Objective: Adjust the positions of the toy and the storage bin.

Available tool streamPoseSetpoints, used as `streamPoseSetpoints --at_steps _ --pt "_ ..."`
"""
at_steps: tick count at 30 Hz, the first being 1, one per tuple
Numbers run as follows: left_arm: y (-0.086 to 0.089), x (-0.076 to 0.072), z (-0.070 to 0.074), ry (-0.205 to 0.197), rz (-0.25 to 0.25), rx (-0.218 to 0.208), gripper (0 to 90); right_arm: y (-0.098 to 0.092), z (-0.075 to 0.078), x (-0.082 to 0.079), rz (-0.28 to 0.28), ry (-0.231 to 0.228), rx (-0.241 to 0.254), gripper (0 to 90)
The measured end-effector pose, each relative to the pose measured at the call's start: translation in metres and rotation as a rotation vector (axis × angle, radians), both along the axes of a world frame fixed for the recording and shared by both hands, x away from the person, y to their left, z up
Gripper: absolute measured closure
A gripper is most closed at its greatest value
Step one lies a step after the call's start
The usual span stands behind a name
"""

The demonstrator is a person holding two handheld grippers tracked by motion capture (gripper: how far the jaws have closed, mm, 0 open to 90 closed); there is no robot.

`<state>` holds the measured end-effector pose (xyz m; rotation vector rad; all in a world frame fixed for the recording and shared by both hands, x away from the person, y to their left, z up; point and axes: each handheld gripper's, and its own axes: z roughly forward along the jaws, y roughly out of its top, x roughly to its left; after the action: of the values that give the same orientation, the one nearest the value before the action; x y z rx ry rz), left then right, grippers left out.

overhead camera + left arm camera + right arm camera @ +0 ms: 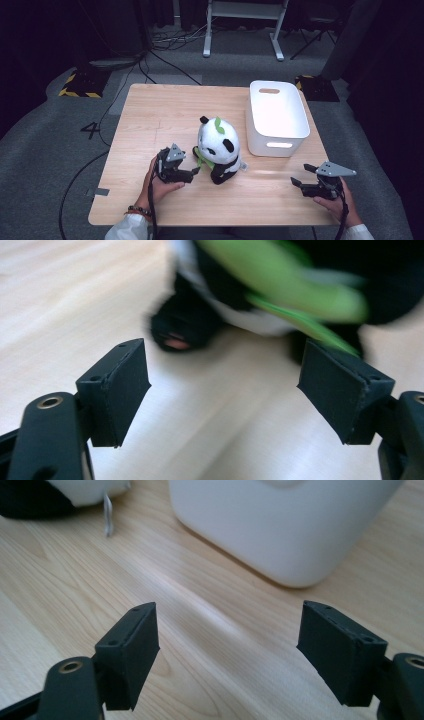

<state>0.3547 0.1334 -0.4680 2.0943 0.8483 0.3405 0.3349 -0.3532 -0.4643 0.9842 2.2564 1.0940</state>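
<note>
1. Left gripper (223,390): its black jaws stand wide apart with bare wood between them, nothing gripped. The black-and-white plush panda with green leaf scarf (218,149) sits upright near the middle of the light wooden table (150,130), just past the jaw tips.
2. Right gripper (227,652): also spread, empty, hovering over the table's near right corner, well apart from the panda.
3. White rectangular plastic bin (277,117) stands just right of the panda, empty as far as I can see.
4. Risk: the left jaws may pinch only the scarf or a paw; soft plush would sag or slip on lifting. A sideways nudge could topple it.
5. Views: the left gripper view shows the panda's pink-soled paw (176,336) up close, though blurred; the high view gives the panda-to-bin layout; the right gripper view shows the bin's rounded corner and a white tag by the panda.
</note>
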Motion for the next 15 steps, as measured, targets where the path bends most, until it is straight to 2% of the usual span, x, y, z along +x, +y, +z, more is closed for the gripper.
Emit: streamPoseSetpoints --at_steps 2,3,4,5,7,13,15 --pt "-0.007 -0.016 0.0 -0.019 -0.023 0.012 18.1 0.001 0.009 -0.001 0.008 -0.018 0.014 24.9" --pt "-0.007 -0.016 0.0 -0.019 -0.023 0.012 17.9 0.001 0.013 -0.001 0.013 -0.027 0.027 25.4" --pt "-0.016 -0.029 0.003 -0.042 -0.035 0.014 17.2 0.001 0.017 -0.001 0.016 -0.034 0.038 25.7" --pt "-0.019 -0.032 0.004 -0.045 -0.033 0.012 16.4 0.001 0.022 0.0 0.013 -0.042 0.042 25.9" --pt "-0.025 -0.037 0.008 -0.048 -0.03 0.006 16.4 0.002 0.027 0.002 0.018 -0.056 0.043 26.3" --pt "-0.045 -0.047 0.021 -0.108 0.009 0.035 16.3 0.005 0.044 0.009 0.015 -0.095 0.052 26.6" --pt "-0.048 -0.046 0.023 -0.1 -0.001 0.026 16.3 0.007 0.051 0.01 0.018 -0.11 0.047 26.6"
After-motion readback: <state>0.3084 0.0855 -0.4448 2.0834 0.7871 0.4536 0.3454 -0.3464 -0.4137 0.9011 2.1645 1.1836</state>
